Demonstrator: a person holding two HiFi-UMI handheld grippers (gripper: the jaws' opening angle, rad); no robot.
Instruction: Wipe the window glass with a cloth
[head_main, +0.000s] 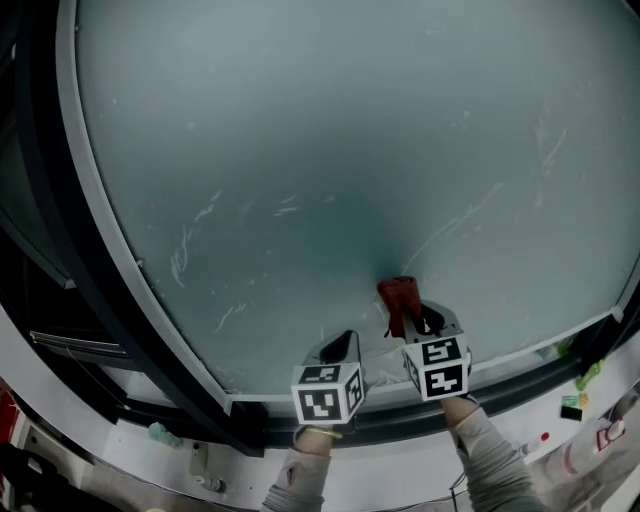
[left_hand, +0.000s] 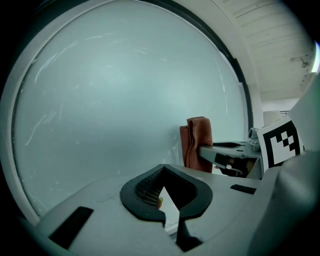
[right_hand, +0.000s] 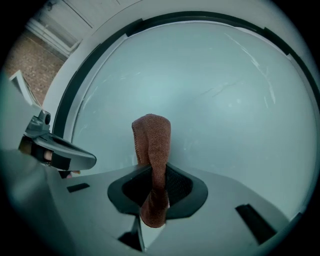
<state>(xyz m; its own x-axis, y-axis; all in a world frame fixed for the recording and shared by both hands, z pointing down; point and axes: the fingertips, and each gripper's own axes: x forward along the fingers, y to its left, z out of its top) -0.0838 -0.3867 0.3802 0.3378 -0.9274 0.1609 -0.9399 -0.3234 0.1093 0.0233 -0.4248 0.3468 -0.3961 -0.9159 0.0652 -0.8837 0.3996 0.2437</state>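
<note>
Head view: you point both claws at the pale frosted window glass (head_main: 330, 150), low down near its dark bottom frame (head_main: 150, 330). The right claw (head_main: 424, 320) carries a rust-red knitted cloth (head_main: 399, 302) sticking out ahead of it. The cloth tip is at the glass, but contact can't be confirmed here. The left claw (head_main: 344, 347) sits just beside it, to the left, and shows as one dark point. Your forearms in grey sleeves (head_main: 484, 440) reach in from the bottom edge, close together.

Left gripper view: the left claw (left_hand: 163, 170) has its jaws together at the tips with nothing between them. The cloth (left_hand: 196, 142) and right claw (left_hand: 225, 152) sit to the right, and the glass (left_hand: 125, 90) fills the rest.

Right gripper view: the right claw (right_hand: 153, 171) is clamped on the cloth (right_hand: 151, 135), with a folded end standing up past the jaws and a short tail hanging behind. The left claw (right_hand: 60, 152) is at the left. The glass (right_hand: 210, 90) is straight ahead, with faint streaks.

Step, as a judgement: you have the cloth gripped and are at the start of a wipe at the pane's lower edge. Most of the glass looks undone. Next move: press the folded end flat on the glass and sweep across, keeping the grip tight so the cloth doesn't pull out.
</note>
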